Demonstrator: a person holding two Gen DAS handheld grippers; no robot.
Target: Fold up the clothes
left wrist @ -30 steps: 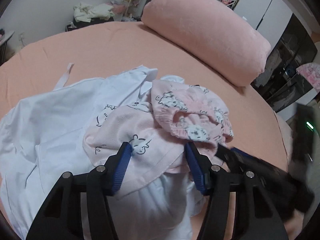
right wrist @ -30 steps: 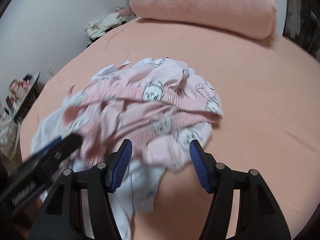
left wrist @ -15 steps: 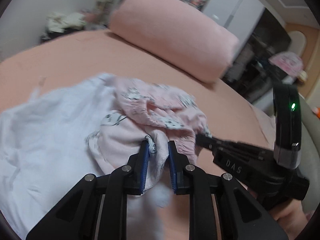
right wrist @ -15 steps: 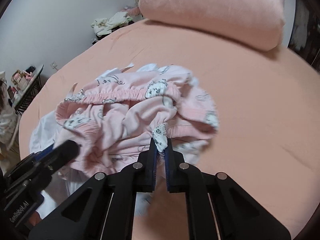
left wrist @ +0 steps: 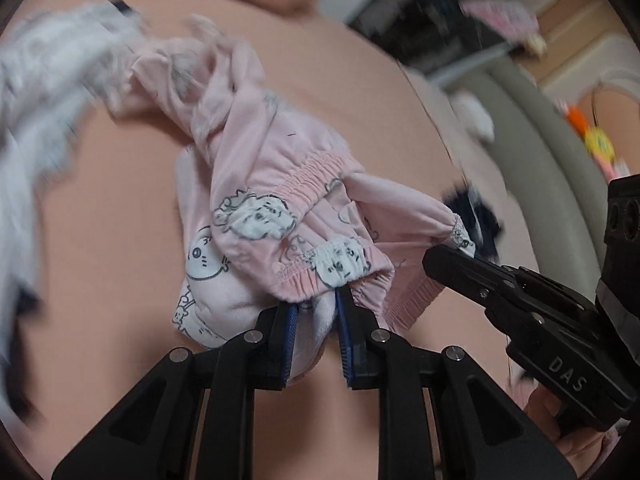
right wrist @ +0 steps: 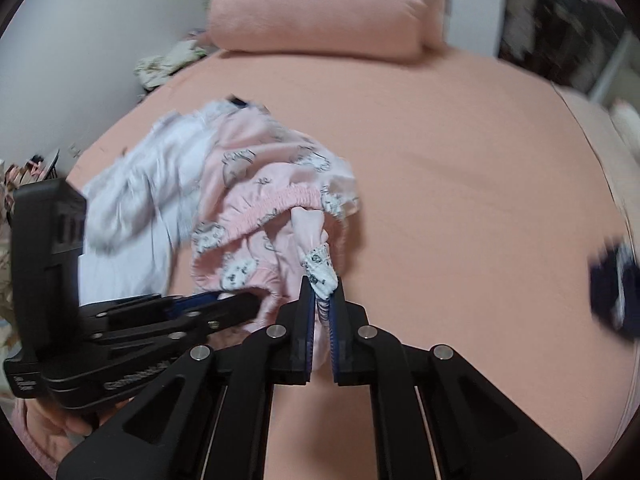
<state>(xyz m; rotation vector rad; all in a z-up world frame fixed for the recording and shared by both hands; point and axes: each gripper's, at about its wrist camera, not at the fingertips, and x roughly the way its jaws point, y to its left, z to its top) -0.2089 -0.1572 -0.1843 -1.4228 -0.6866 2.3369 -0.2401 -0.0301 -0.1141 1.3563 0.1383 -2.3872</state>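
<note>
1. My left gripper (left wrist: 316,312) has just closed on the elastic waistband of the pink printed shorts (left wrist: 256,216); a second ago its jaws stood wide over the pile.
2. My right gripper (right wrist: 320,300) has likewise snapped narrow on a printed hem of the same shorts, fabric pinched between the pads.
3. The shorts now hang bunched between both grippers, pulled off the white garment (right wrist: 144,184), which trails behind on the bed (right wrist: 460,160).
4. Both views are smeared, so I read this as mid-carry: the shorts are separated out, and spreading them flat on open sheet comes next.
</note>
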